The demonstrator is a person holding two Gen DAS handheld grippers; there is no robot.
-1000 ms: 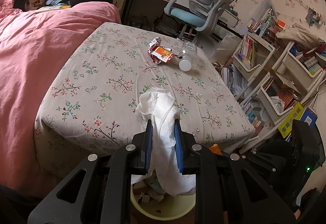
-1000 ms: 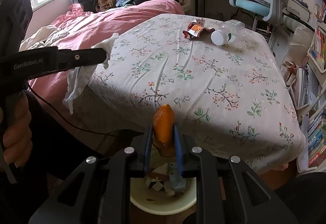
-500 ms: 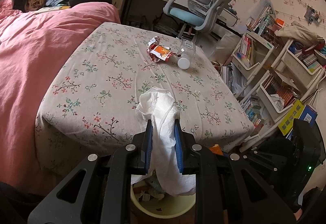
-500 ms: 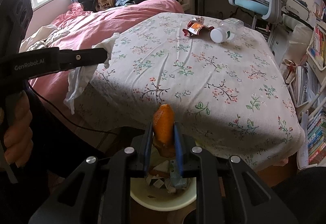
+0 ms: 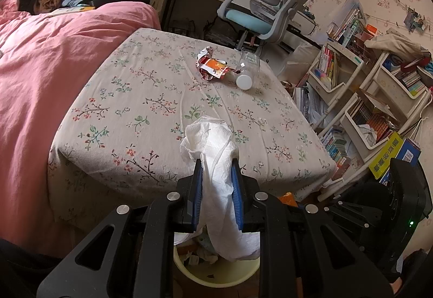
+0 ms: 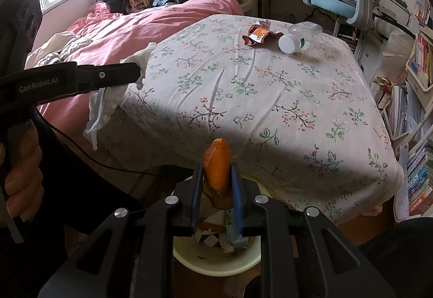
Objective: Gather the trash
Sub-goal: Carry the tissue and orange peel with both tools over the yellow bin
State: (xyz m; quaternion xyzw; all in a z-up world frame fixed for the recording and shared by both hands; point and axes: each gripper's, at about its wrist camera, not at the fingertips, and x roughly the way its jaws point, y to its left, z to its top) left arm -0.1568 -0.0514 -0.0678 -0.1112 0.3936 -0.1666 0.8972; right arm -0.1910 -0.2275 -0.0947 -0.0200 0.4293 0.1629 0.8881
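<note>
Now the left tool [image 5: 216,162] grips a white tissue [image 5: 213,151] and the right tool [image 6: 216,166] grips an orange peel [image 6: 217,168], both above the yellow bin [image 6: 216,262] at 6 o'clock of the counter [image 6: 270,97].

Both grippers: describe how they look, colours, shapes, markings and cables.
Each gripper, the left gripper and the right gripper, is matt black plastic with triangular cut-outs, silver round pivot bolts and blue pads lining the jaws. The left one's side reads GenRobot.AI in white; a thin black cable trails below it.
</note>
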